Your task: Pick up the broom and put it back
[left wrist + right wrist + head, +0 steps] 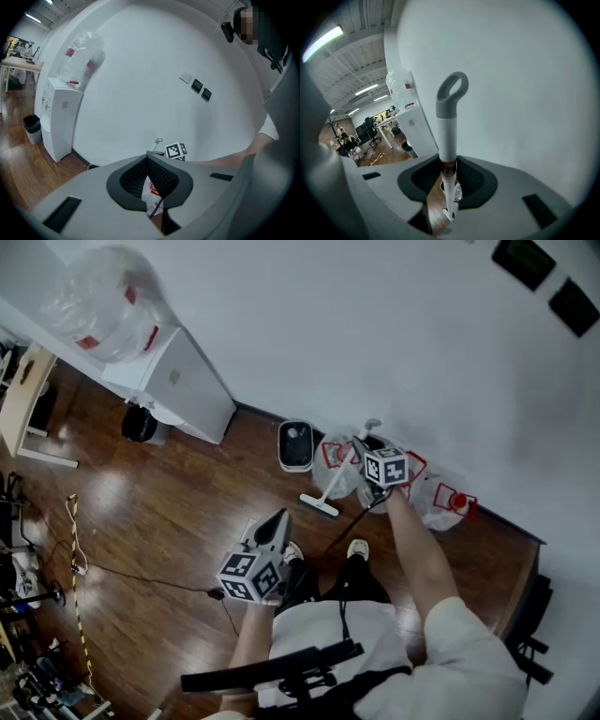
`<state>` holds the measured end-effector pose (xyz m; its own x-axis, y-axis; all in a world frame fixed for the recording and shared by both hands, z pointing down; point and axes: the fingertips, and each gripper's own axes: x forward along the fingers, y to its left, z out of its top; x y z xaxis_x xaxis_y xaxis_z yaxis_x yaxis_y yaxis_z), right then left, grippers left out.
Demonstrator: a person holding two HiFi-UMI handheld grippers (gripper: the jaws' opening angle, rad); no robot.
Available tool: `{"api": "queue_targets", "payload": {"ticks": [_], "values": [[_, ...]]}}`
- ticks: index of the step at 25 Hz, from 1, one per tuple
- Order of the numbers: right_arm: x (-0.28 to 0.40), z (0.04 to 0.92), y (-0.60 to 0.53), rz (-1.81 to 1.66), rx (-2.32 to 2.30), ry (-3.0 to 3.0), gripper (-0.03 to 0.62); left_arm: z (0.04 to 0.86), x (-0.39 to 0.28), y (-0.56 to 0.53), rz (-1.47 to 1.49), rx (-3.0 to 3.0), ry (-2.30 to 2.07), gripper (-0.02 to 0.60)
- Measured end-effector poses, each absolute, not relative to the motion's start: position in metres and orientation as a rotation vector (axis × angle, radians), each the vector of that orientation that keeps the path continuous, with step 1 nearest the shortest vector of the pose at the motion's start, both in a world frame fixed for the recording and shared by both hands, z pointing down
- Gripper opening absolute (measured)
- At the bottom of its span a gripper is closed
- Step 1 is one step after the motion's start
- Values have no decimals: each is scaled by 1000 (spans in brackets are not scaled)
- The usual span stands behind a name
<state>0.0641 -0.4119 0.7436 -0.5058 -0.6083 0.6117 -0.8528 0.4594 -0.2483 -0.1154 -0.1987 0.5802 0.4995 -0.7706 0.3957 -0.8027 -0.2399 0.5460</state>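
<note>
The broom [337, 476] has a white handle with a grey loop at the top. It leans toward the white wall with its head [319, 505] on the wood floor. My right gripper [365, 452] is shut on the upper handle, just below the loop. In the right gripper view the handle [448, 131] rises straight up between the pads of that gripper [449, 164]. My left gripper [276, 524] hangs lower, in front of the person's legs. It is shut with nothing in it, its tips meeting in the left gripper view [148, 159].
Clear plastic bags with red print [441, 502] lie against the wall behind the broom. Left of them is a white device [296, 444]. Further left stand a white cabinet [183, 381] with a bag on top and a black bin [141, 423]. A cable [141, 577] crosses the floor.
</note>
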Motion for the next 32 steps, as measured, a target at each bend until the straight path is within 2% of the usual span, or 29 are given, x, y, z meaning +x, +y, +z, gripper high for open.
{"api": "queue_targets", "payload": {"ticks": [4,6,13,20,21,24,32], "values": [[73,745,-426,774,1267,-2246,140,581,-112,-202,71,2035,-1271,-14],[74,746,-430,780,1271,-2234,184,582,-110,-204,75,2038,-1264,-14],[88,751,-432,803,1305,-2183,247,581,-109,-210,75,2047,-1249,-14],[101,737,-401,866,1389,-2170,246,581,-113,-216,69,2062,-1231,-14],[102,730,-388,890,1405,-2189,222,581,-114,-217,70,2065,-1227,-14],[101,710,-341,963,1439,-2248,11,577,-119,-222,67,2086,-1218,-14],[91,679,-218,1240,1534,-2112,9,563,-119,-212,90,2198,-1098,-14]]}}
